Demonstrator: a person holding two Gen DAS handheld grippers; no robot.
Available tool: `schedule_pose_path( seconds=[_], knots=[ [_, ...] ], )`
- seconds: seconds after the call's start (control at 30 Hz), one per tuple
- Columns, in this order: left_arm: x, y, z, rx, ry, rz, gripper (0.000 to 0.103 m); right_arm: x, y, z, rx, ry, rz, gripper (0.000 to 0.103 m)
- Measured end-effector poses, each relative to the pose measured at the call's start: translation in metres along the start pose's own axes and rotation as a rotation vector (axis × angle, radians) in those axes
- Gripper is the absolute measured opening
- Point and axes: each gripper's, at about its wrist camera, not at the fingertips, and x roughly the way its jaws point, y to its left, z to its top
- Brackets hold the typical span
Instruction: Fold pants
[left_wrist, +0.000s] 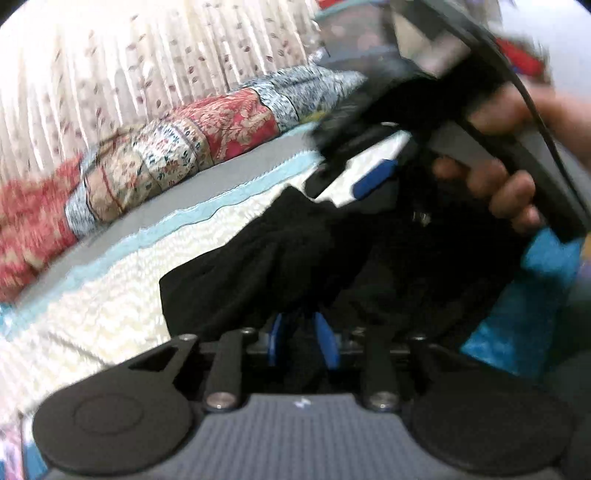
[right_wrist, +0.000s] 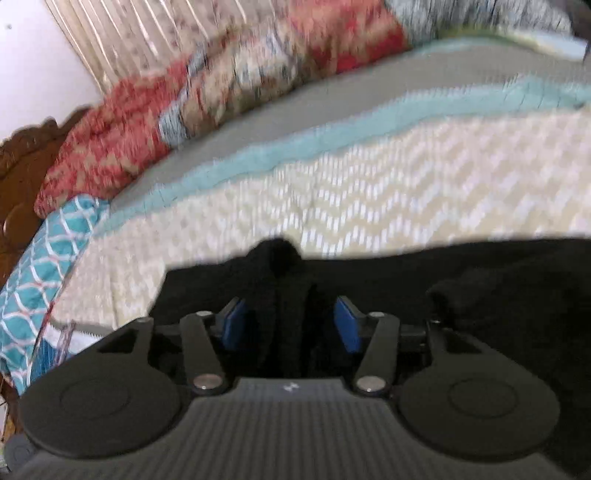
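The left gripper (left_wrist: 304, 338) had its two blue pads (left_wrist: 327, 341) drawn close together, and a bunch of the black pants (left_wrist: 258, 251) was pinched between them. The cloth rose from the pads and spread forward and to the left of this gripper, over the cream zigzag bedspread (left_wrist: 110, 295).

The right gripper (right_wrist: 291, 325) had its blue pads (right_wrist: 347, 326) a moderate way apart, with a thick fold of the pants (right_wrist: 480, 280) filling the gap between them. The pads seemed to press on the fold from both sides, though blur made the contact hard to judge. The rest of the pants lay ahead and to the right of this gripper, on the bedspread (right_wrist: 369, 177).

In the left wrist view the right gripper (left_wrist: 373, 177) appeared ahead and above, held by the person's hand (left_wrist: 498, 184), one blue pad showing above the cloth. Beyond both grippers lay a patchwork quilt (left_wrist: 192, 144), and behind it a pleated flowered curtain (left_wrist: 147, 55). No container was visible.
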Motion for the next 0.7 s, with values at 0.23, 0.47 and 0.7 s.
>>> schedule_pose_path(
  seconds=[0.23,0.47,0.7],
  knots=[
    [-0.037,0.079,0.007,-0.403,-0.093,-0.149,0.036,-0.038,0.0,-0.016,0.06,-0.056,0.112,0.056],
    [0.016,0.095,0.014,-0.559,0.032,-0.18,0.026,-0.03,0.019,-0.054,-0.06,0.064,0.154,0.047],
    [0.046,0.051,0.002,-0.399,0.17,-0.093,0.028,0.003,0.011,-0.059,-0.036,0.153,0.09,0.042]
  ],
)
